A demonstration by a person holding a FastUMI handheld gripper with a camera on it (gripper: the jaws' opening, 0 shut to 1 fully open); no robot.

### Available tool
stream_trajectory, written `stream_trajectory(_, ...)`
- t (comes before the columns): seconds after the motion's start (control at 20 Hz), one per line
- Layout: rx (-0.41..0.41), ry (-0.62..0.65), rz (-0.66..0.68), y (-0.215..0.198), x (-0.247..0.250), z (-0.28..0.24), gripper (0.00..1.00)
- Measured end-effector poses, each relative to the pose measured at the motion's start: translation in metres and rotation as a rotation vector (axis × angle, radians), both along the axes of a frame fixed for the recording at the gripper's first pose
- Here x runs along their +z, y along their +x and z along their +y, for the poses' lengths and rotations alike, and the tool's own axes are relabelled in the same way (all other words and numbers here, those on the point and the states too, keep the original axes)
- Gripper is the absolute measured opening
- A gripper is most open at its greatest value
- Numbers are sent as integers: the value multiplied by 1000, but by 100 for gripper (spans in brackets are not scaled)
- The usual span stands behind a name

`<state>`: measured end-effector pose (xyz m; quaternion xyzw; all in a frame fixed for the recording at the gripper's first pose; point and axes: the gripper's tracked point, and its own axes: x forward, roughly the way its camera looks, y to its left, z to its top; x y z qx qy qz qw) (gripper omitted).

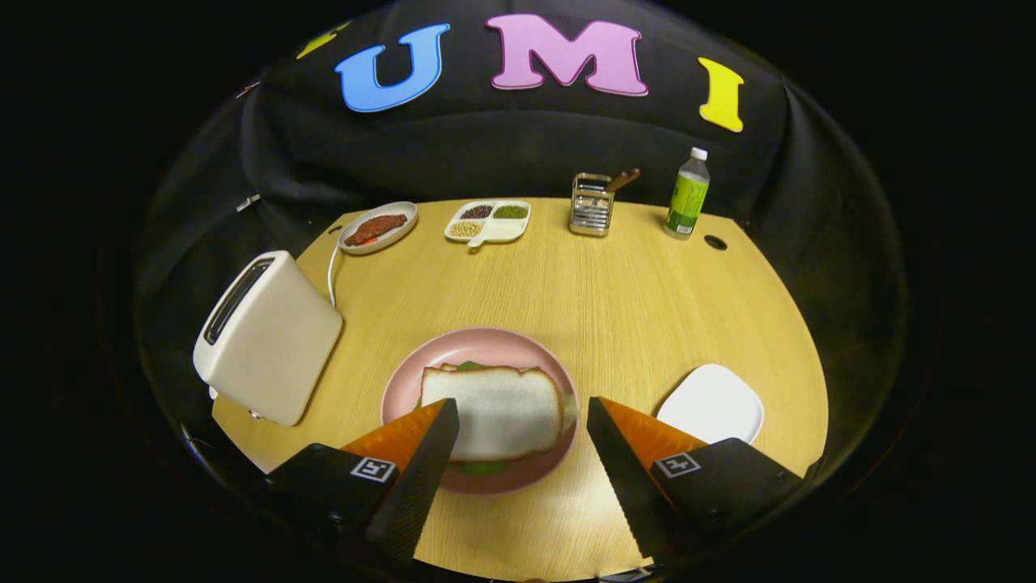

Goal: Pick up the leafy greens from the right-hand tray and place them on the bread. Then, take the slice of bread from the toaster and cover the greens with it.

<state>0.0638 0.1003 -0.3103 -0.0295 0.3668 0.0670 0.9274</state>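
Observation:
A slice of white bread (494, 409) lies on a pink plate (477, 344) on the wooden table. Leafy greens (486, 467) peek out from under the slice at its near edge and at its far edge. My gripper (522, 417) is open, its fingers spread wide just above the plate's near side, with the bread between and slightly beyond the tips. Nothing is held. A white toaster (267, 348) stands to the left of the plate; its slot looks dark. A white tray (712, 403) lies right of the plate, bare.
At the table's far side stand a plate with reddish meat (377, 227), a divided dish of beans (488, 221), a metal rack with a wooden-handled utensil (591, 213) and a green-labelled bottle (688, 197). The toaster's white cord (330, 275) runs back from it.

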Motion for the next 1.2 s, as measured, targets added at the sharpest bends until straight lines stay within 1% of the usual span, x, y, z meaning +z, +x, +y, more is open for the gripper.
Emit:
stream_trajectory(0.1,0,0,-70,-3,28,0,99)
stream_trajectory(0.35,0,30,-285,-11,120,3,100)
stream_trajectory(0.45,-33,64,-387,-16,160,-1,100)
stream_trajectory(0.55,-81,65,-509,-26,202,-16,99)
stream_trajectory(0.65,-112,61,-624,-37,241,-30,99)
stream_trajectory(0.75,-145,59,-699,-49,268,-44,99)
stream_trajectory(0.85,-179,72,-725,-60,283,-56,99)
stream_trajectory(1.05,-241,71,-736,-78,294,-80,99)
stream_trajectory(1.2,-263,40,-718,-84,287,-94,99)
